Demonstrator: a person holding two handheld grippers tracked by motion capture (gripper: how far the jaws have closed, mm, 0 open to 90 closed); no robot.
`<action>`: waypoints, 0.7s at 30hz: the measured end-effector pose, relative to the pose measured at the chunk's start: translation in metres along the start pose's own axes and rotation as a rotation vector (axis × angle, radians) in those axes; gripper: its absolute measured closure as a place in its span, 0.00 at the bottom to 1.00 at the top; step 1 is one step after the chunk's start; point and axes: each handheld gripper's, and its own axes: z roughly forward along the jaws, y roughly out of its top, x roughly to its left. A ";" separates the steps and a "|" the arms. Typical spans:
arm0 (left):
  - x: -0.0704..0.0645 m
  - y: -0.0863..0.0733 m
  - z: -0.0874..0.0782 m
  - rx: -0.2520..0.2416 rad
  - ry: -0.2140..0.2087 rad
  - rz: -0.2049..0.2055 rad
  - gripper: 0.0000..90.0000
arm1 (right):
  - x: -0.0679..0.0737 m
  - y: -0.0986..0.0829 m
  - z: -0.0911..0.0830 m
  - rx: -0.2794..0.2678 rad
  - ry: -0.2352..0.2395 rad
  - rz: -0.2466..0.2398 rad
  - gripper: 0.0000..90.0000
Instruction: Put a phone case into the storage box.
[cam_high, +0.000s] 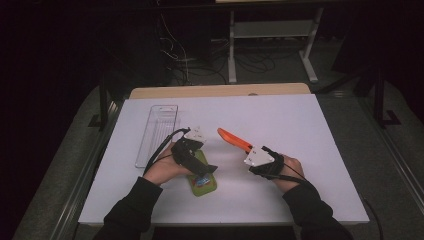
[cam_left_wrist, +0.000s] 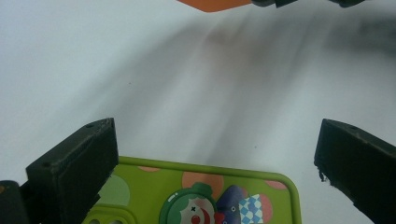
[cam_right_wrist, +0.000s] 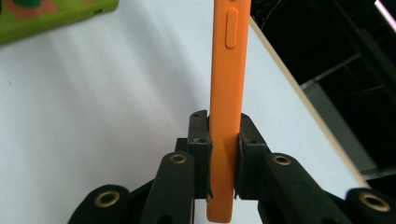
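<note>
Clearance above the white counter (cam_high: 300, 130) is kept for the slim orange silicone phone case (cam_right_wrist: 227, 93), clamped edgewise by the right hand-held gripper (cam_right_wrist: 223, 154), while the left hand-held gripper (cam_left_wrist: 215, 158) is spread wide over the cartoon-printed green phone case (cam_left_wrist: 205, 196) near the counter's front edge.

tray (cam_high: 157, 134) far-left on table (cam_high: 300, 125) | cased phone (cam_high: 202, 181) front-centre | slim case (cam_high: 234, 140) right
</note>
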 end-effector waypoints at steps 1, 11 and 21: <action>0.000 0.000 0.000 0.000 0.000 0.000 0.00 | -0.001 0.000 0.000 -0.005 0.007 0.015 0.86; -0.001 0.000 0.001 -0.013 0.007 -0.033 0.00 | -0.014 -0.003 0.001 -0.011 0.115 0.267 0.86; 0.001 0.000 -0.001 -0.001 0.017 -0.031 0.00 | -0.026 -0.009 0.002 -0.027 0.213 0.465 0.87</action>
